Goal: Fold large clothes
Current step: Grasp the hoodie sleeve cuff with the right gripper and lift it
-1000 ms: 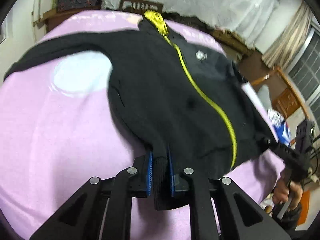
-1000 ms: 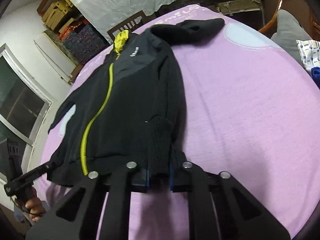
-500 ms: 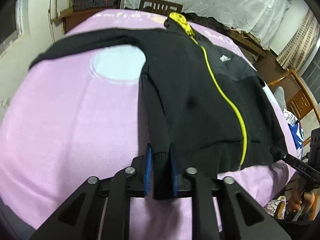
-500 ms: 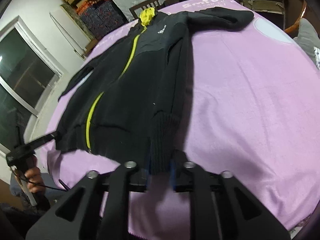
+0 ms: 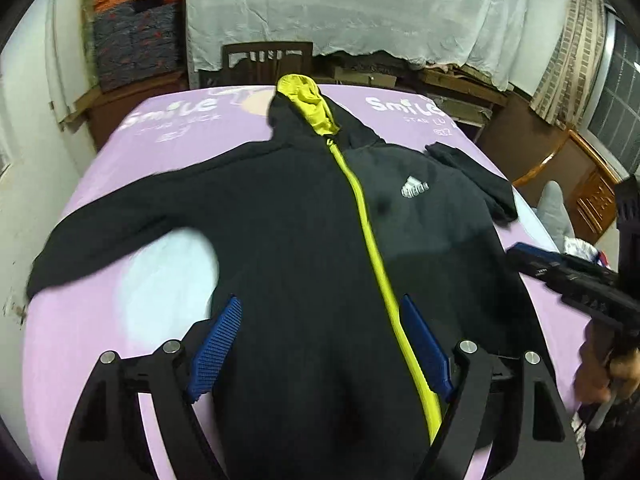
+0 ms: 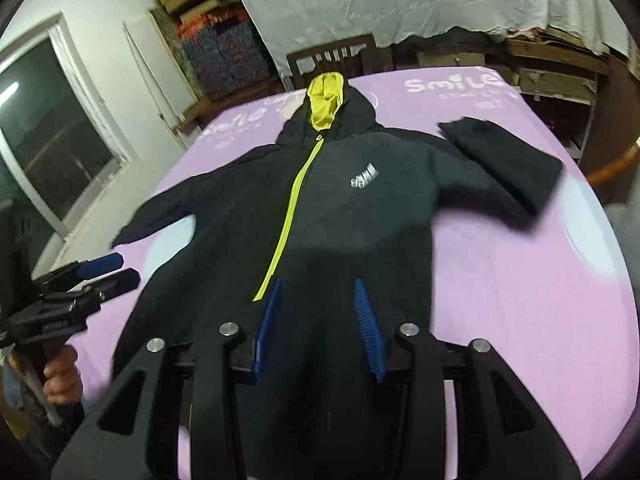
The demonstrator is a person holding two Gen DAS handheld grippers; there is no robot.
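i see the black hoodie [image 5: 304, 216] spread flat on the purple sheet [image 5: 120, 320], filling the middle of both frames, yellow-lined hood [image 5: 308, 108] toward the top. my left gripper [image 5: 320, 344] has just been opening and stands wide, pinching nothing. my right gripper [image 6: 318, 328] (narrower gap) has also been opening, its pads off the cloth.

A white sheet [image 5: 352, 12] drapes the far wall above a dark wooden chair [image 5: 267, 60]. Folded fabrics [image 5: 134, 44] stack on a shelf at left — a dark window [image 6: 48, 128] sits in the white wall, and curtains [image 5: 568, 52] hang right.
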